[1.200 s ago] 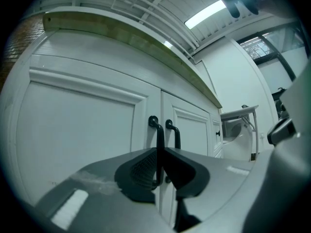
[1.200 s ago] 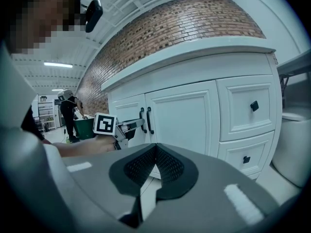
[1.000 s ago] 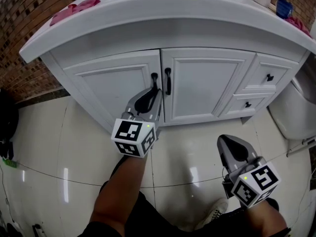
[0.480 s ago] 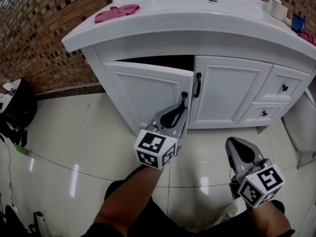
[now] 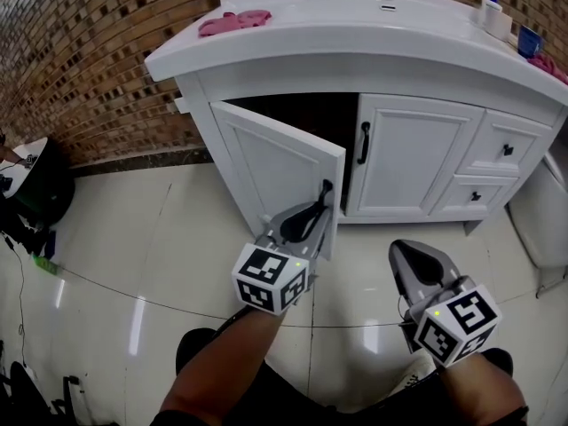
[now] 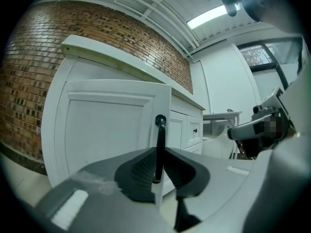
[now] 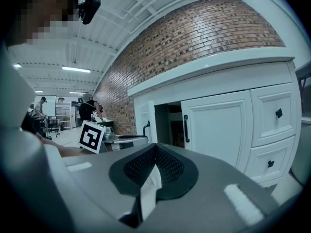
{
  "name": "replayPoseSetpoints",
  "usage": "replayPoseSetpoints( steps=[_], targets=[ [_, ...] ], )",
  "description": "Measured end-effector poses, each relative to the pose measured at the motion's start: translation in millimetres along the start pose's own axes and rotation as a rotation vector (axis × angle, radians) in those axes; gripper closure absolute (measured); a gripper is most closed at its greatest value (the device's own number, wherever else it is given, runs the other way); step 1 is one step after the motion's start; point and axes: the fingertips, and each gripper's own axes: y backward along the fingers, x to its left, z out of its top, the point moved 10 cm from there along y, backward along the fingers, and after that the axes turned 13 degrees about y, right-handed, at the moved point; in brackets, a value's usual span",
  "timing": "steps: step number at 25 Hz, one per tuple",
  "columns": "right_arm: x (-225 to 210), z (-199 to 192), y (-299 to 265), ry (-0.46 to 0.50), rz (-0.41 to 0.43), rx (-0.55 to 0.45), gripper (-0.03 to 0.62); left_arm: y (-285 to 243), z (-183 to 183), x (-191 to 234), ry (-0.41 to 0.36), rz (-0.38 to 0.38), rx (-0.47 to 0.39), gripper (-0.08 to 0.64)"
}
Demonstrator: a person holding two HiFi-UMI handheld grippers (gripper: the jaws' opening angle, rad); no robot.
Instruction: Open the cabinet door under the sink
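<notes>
The white cabinet [image 5: 417, 153] under the sink [image 5: 337, 11] had its left door [image 5: 275, 162] standing ajar. The left arm [image 5: 222, 358] reached forward, the left gripper [image 5: 318, 209] clamped on the door's black handle [image 6: 159, 149]. The right gripper [image 5: 410, 257] hung lower, jaws together, empty.

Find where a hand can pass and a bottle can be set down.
Free: the dark opening between open white door and closed white door; white countertop front right of the pink cloth. Crowded: its right end, by white bottle and blue container.
</notes>
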Motion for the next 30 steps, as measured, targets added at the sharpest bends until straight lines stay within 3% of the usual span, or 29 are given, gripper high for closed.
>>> replayPoseSetpoints(
  steps=[13, 30],
  targets=[
    [54.8, 9.8, 2.1, 0.037, 0.054, 0.000, 0.584, 84.0, -1.9, 4.2, -0.002, 0.056, 0.018, 0.512],
    [108.1, 20.4, 5.8, 0.074, 0.105, -0.006, 0.584, 173.9, 4.5, 42.0, 0.003, 0.220, -0.044, 0.531]
  ],
)
